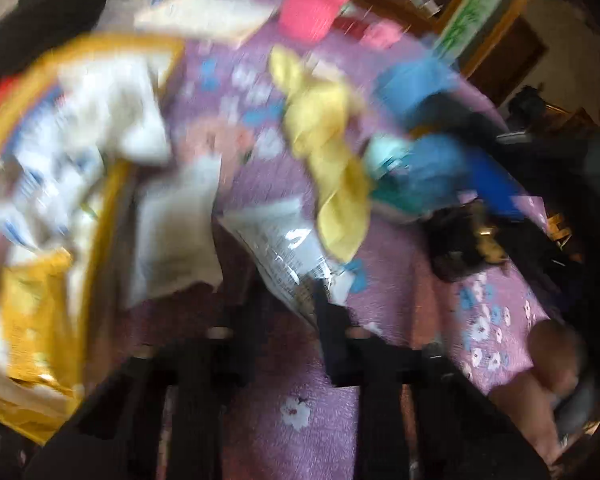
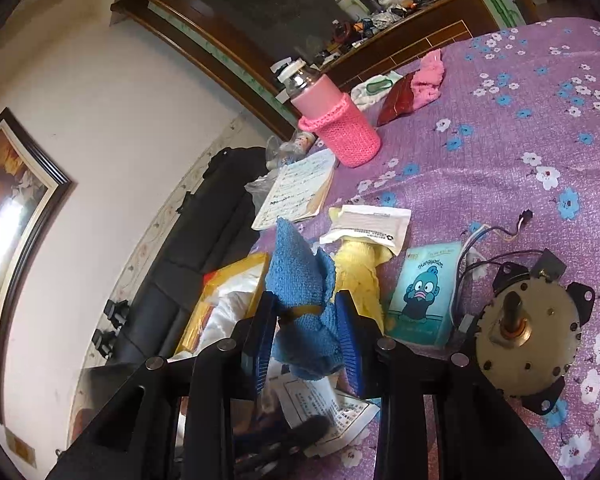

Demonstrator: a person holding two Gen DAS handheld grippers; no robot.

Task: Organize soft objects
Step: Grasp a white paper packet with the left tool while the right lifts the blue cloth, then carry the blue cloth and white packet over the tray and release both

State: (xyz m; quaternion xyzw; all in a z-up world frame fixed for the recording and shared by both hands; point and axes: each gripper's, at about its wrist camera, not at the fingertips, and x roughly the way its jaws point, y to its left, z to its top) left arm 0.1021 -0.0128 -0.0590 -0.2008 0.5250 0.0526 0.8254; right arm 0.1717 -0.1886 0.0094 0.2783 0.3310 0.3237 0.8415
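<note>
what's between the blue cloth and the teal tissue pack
The yellow cloth lies between the blue cloth and the tissue pack, seen in the right wrist view.

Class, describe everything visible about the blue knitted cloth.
The blue knitted cloth looks soft and ribbed like yarn, bunched and crumpled. A yellow band crosses its middle. The right claw pinches it between blue pads, one corner pointing up, its lower end hanging. It is above the purple floral bedspread, beside a yellow cloth.

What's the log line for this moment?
right gripper: shut on blue knitted cloth | left gripper: blurred, on plastic packet
</note>
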